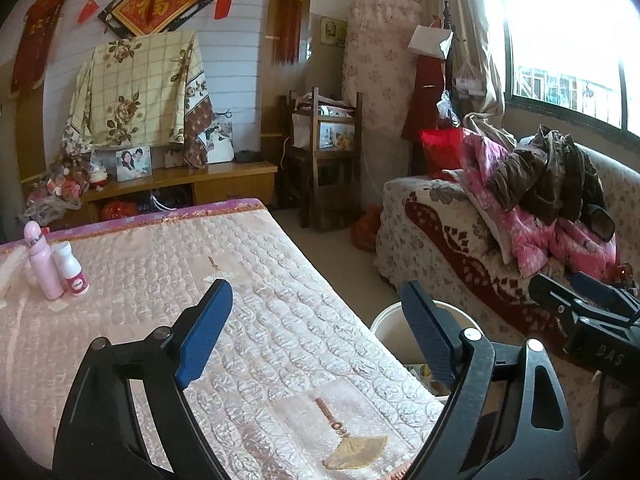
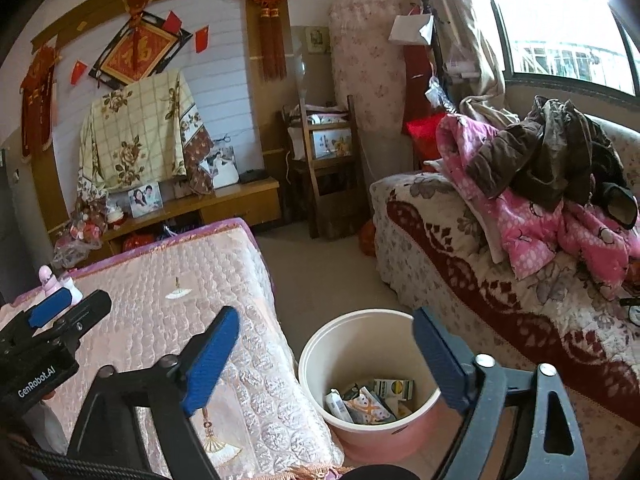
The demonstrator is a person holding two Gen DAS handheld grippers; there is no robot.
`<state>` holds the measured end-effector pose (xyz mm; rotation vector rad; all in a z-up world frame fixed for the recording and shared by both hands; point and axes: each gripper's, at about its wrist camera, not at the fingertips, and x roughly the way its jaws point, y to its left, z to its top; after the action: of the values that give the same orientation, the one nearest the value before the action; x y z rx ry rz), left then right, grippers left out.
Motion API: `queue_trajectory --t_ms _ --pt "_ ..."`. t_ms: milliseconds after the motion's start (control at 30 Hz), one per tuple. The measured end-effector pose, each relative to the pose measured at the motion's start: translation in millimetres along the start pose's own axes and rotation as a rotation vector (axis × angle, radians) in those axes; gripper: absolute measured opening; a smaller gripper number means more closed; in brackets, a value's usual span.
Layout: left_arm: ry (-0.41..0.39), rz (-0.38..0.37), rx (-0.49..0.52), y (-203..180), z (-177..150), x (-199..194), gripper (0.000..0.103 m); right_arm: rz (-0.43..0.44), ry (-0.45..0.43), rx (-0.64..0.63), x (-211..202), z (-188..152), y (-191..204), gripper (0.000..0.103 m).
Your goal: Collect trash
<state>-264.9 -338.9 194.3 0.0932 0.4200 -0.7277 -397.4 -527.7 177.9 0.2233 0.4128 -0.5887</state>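
A round bin (image 2: 360, 438) with a pink wall and a white inside stands on the floor between the table and the sofa. Several packets and a small box of trash (image 2: 370, 400) lie in its bottom. My right gripper (image 2: 325, 313) hangs open above the bin with nothing between its blue fingers. My left gripper (image 1: 316, 286) is open too and empty, over the table's right edge, with the bin's rim (image 1: 384, 322) showing behind its right finger. Each gripper appears at the edge of the other's view: the right gripper (image 1: 560, 286) and the left gripper (image 2: 74, 305).
The low table (image 1: 260, 280) wears a pink quilted cover. A pink bottle (image 1: 40, 266) and a white bottle (image 1: 74, 270) stand at its far left. A sofa (image 2: 460, 272) heaped with clothes lies on the right. A wooden cabinet (image 1: 224, 184) and chair (image 1: 326, 152) stand at the back.
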Motion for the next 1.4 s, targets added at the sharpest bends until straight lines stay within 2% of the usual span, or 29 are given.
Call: queue_trajectory --t_ms 333,1400 --pt "-0.008 0.006 0.019 -1.6 -2.4 -3.4 0.086 -0.010 -0.028 0.014 -6.3 1.3 -3.1 0.095" --pt "0.016 0.023 0.006 -0.8 -12.0 3.1 0.086 -0.011 0.008 0.012 4.8 -3.8 -6.1 0.096"
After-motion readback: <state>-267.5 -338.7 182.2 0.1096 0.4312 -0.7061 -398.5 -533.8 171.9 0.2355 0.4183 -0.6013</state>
